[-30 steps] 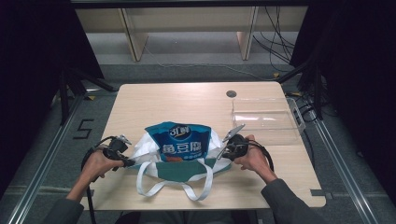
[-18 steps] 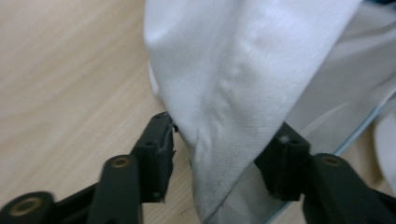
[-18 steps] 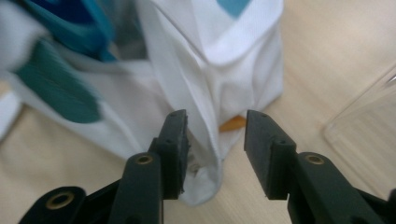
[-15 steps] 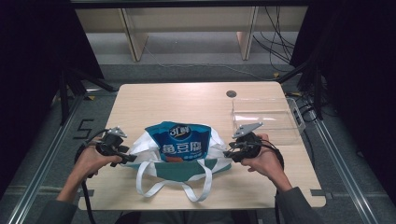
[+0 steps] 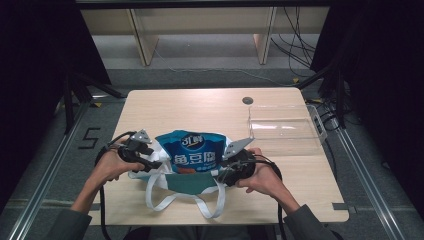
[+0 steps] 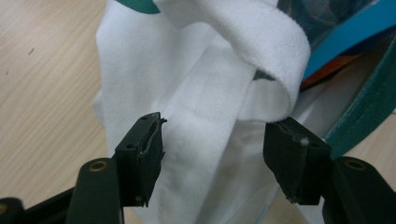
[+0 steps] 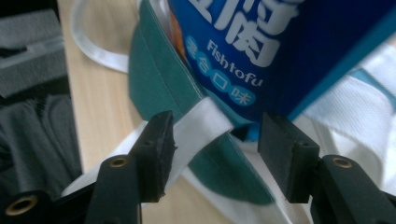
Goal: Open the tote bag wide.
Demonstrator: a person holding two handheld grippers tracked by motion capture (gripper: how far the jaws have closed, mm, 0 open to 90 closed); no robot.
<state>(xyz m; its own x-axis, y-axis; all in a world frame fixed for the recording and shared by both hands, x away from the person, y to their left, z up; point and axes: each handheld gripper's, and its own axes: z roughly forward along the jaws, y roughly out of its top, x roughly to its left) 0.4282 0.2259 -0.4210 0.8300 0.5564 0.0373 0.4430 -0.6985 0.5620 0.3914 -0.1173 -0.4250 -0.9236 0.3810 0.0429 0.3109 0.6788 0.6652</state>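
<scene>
High view: a blue snack bag (image 5: pixel 194 155) is seen standing in a white and green tote bag (image 5: pixel 187 181) at the table's (image 5: pixel 210 107) six o'clock edge. The left gripper (image 5: pixel 150 162) is held at the tote's nine o'clock, the right gripper (image 5: pixel 222 175) at its three o'clock. Both pairs of jaws have just been opening and stand apart. White cloth and a strap lie between them, apparently unpinched. A clear tray (image 5: pixel 282 127) sits at two o'clock.
</scene>
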